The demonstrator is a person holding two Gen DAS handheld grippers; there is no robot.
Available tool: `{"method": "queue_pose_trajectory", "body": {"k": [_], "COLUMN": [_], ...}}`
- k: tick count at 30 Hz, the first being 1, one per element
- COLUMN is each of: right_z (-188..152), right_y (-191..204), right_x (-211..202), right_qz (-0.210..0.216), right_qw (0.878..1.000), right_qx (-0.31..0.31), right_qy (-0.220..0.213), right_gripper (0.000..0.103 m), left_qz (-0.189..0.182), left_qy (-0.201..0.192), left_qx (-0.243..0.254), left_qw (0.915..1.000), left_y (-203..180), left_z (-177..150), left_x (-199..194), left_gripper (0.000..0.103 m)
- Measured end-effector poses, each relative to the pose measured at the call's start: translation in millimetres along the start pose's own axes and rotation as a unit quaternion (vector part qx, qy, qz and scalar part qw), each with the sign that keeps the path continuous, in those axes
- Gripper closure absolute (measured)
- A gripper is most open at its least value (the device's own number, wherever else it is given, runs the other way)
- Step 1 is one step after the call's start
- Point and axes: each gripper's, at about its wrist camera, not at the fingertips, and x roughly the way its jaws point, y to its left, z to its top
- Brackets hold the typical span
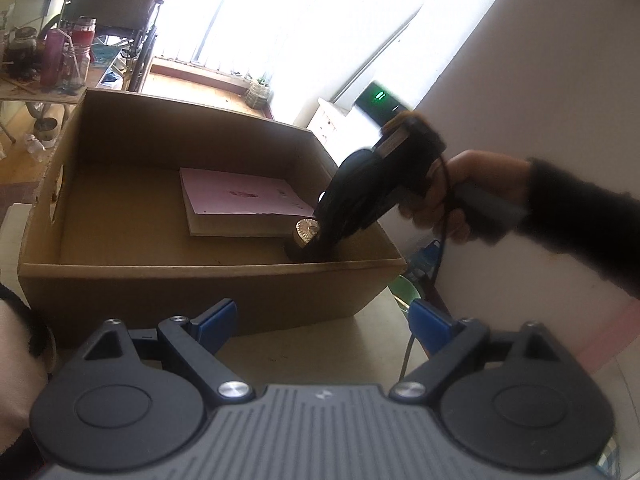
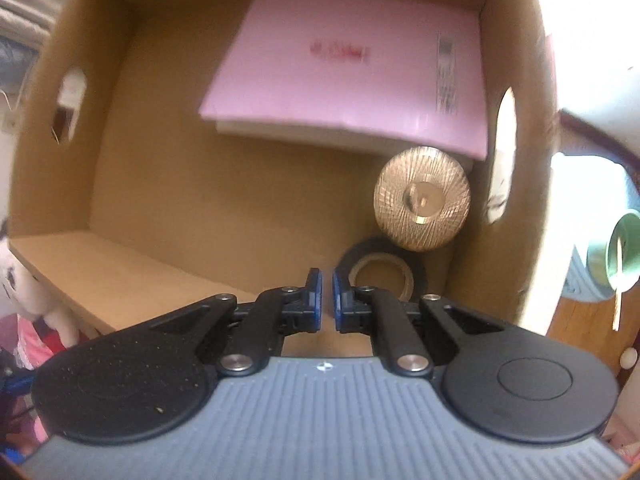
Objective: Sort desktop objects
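Note:
An open cardboard box [image 1: 132, 280] stands on the table in front of my left gripper [image 1: 324, 322], whose blue pads are wide open with nothing between them. Inside the box lie a pink book [image 2: 348, 68], a round gold-topped jar [image 2: 422, 198] and a black tape roll [image 2: 384, 272]. My right gripper [image 2: 326, 292] points down into the box's near right corner. It is shut and empty, just left of the tape roll. In the left wrist view, a hand [image 1: 460, 200] holds that right gripper [image 1: 320, 244] beside the gold-topped jar [image 1: 306, 230] and the pink book [image 1: 240, 196].
A green cup [image 2: 624, 252] stands outside the box on its right. Several jars and bottles [image 1: 64, 56] crowd a shelf at the far left. A white wall [image 1: 540, 100] rises to the right. The box walls have handle holes [image 2: 70, 106].

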Motion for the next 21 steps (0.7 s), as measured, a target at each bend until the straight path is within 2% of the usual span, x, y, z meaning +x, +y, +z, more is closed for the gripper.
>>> {"method": "queue_pose_trajectory", "body": {"k": [3,5,9,10,14,15,17,21], "right_z": [-7.7,-18.6,-64.4,-81.3,-152.3,-172.3,-200.2,-251.2], "right_y": [6.4,5.2,7.3,6.8,3.8,3.2,7.4,5.2], "right_x": [-25.4,-46.0,-83.3,-92.5,-116.8,-119.9,-110.3,-84.4], "right_qz": [0.004,0.008,0.014,0.019,0.036,0.037,0.037,0.066], "right_qw": [0.999,0.997,0.987,0.983,0.966,0.961,0.955,0.944], "right_qx": [-0.005,-0.010,-0.015,-0.014,-0.008,-0.004,0.008,0.050], "right_qy": [-0.044,-0.080,-0.159,-0.181,-0.256,-0.274,-0.296,-0.320], "right_gripper": [0.091,0.081,0.073,0.069,0.042,0.038,0.024,0.016], "left_qz": [0.009,0.016,0.036,0.041,0.059,0.063,0.073,0.110], "left_qy": [-0.004,-0.006,-0.004,-0.003,0.007,0.012,0.024,0.055], "left_qx": [0.003,0.010,0.032,0.038,0.063,0.065,0.066,0.056], "left_qw": [0.9999,0.9998,0.9988,0.9985,0.9962,0.9958,0.9949,0.9909], "left_y": [-1.6,-6.1,-17.5,-20.5,-34.6,-35.9,-36.7,-34.6], "left_z": [-0.9,-2.1,-8.5,-10.4,-26.7,-31.7,-42.7,-64.3], "left_x": [-3.5,-5.4,-9.4,-11.0,-18.1,-20.0,-22.6,-24.1], "left_gripper": [0.010,0.010,0.010,0.010,0.009,0.008,0.004,0.002]}}
